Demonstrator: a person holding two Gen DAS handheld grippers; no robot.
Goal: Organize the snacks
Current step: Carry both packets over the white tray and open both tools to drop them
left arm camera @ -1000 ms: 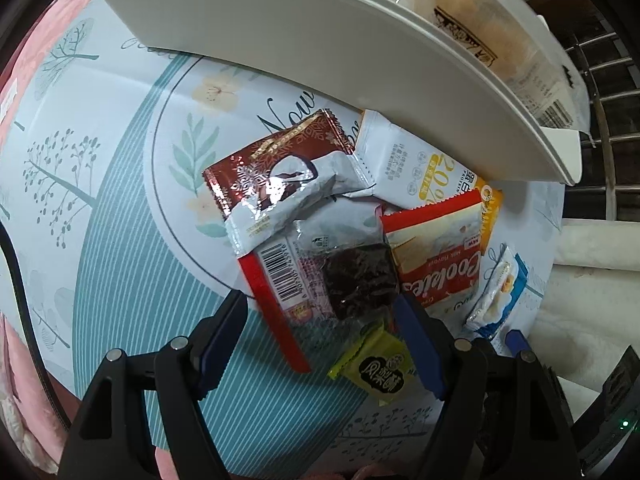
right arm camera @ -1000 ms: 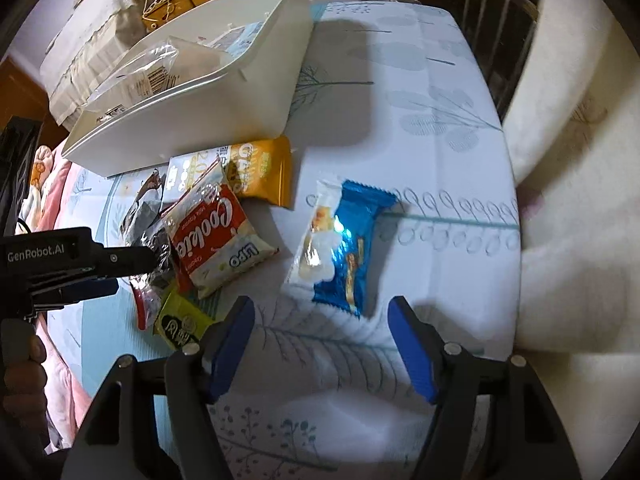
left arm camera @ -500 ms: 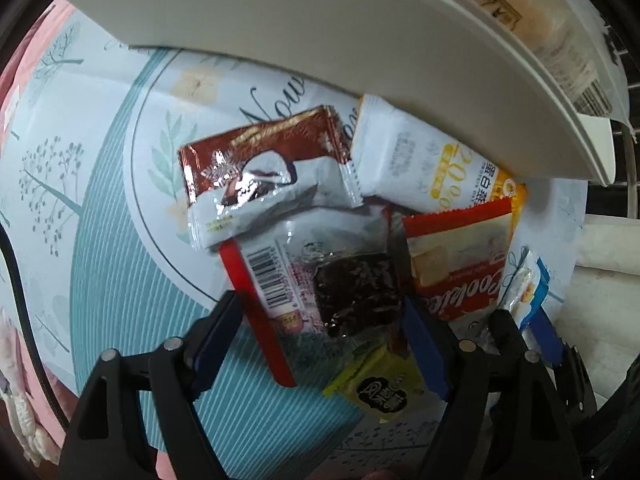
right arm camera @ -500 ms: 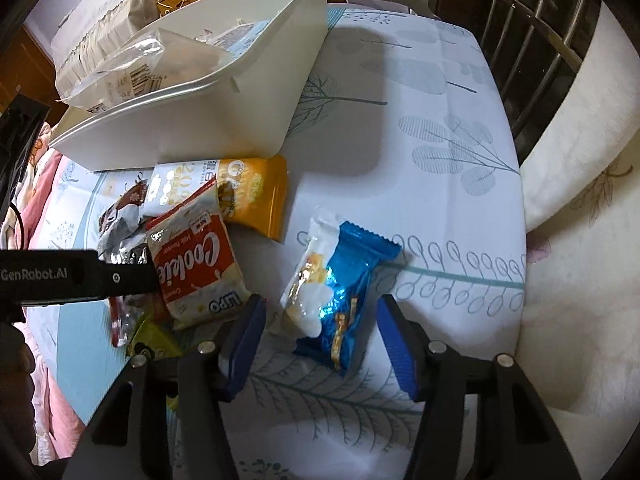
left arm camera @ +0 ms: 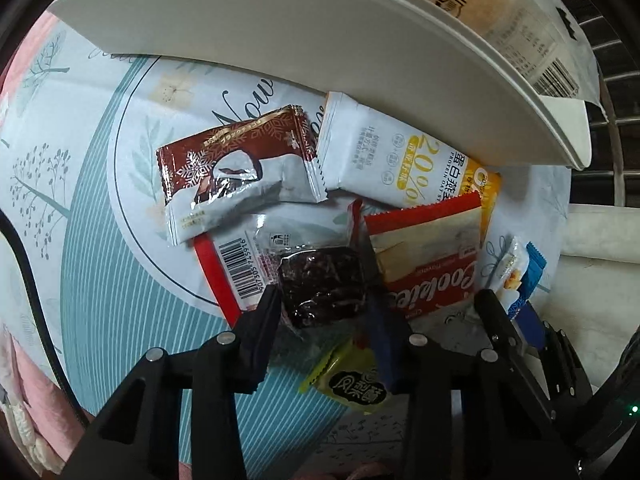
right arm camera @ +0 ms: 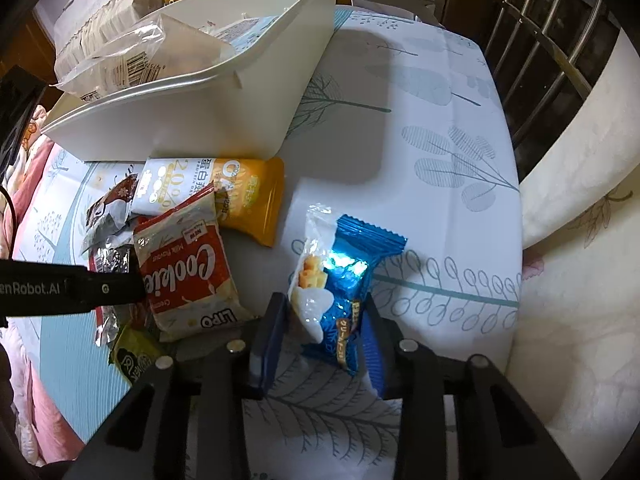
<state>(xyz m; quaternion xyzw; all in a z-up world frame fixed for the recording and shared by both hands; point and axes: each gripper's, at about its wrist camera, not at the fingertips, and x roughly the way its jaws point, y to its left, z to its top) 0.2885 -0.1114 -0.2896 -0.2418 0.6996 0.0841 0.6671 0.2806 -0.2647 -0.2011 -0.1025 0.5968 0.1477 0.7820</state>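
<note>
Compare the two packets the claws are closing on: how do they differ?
The dark snack in the left claw has a clear wrapper and lies in the pile; the blue packet in the right claw is opaque foil, lying apart. Both lie on the tablecloth.

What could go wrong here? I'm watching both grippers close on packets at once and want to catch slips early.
The left gripper pinches a clear brownie packet that overlaps the red cookie packet; lifting may drag it. The right gripper grips the blue packet near one end, so it may sag or slip before reaching the white bin.
</note>
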